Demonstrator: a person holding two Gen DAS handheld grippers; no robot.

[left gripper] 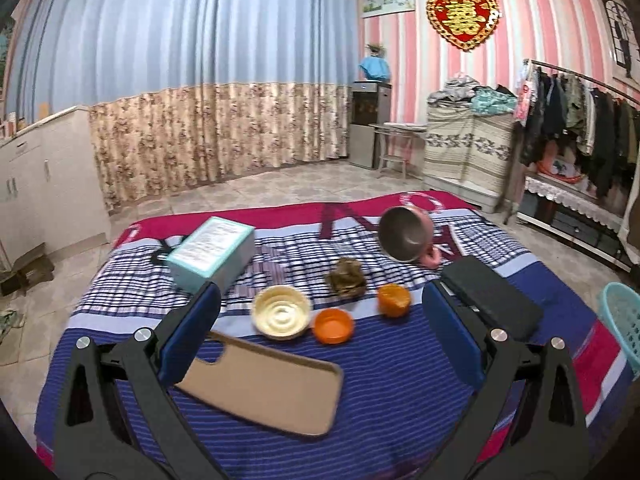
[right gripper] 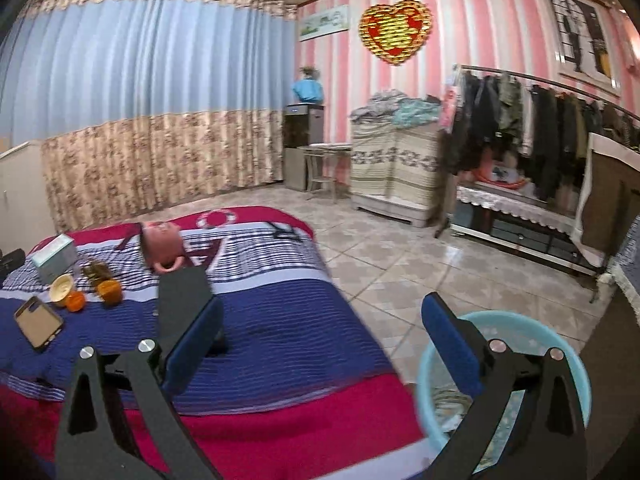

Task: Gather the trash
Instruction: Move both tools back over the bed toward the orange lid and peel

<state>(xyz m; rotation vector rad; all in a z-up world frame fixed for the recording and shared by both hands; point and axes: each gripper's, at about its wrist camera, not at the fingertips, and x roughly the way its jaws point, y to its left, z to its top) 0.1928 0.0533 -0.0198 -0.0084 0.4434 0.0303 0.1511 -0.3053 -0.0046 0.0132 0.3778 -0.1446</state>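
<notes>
Right now the left gripper (left gripper: 320,320) hangs over a bed (left gripper: 400,380) covered in a blue, white and red striped blanket, its blue-padded jaws spread wide with nothing pressed between them. Just ahead of it, framed by the two fingers, sit a cream bowl (left gripper: 281,312), an orange lid (left gripper: 333,325) touching the bowl's right side, and an orange peel cup (left gripper: 394,300) a little further right. Beyond those lies a brownish crumpled scrap (left gripper: 346,279). Below the bowl, close to the left finger, a tan phone case (left gripper: 264,388) lies flat. Further ahead and to the left stands a teal box (left gripper: 211,252), and ahead to the right a pink mug (left gripper: 406,238) lies tipped on its side. A black flat case (left gripper: 492,300) rests behind the right finger, and a light blue basket (left gripper: 624,320) shows at the far right edge.

The right gripper (right gripper: 322,336) is also wide open and holds nothing. Its right finger sits over the rim of the light blue basket (right gripper: 560,344) on the tiled floor (right gripper: 400,260) beside the bed (right gripper: 280,320); something pale lies inside, but I cannot tell what. The trash items, the orange peel cup (right gripper: 109,291) and crumpled scrap (right gripper: 94,270) among them, lie well off to this gripper's left.
</notes>
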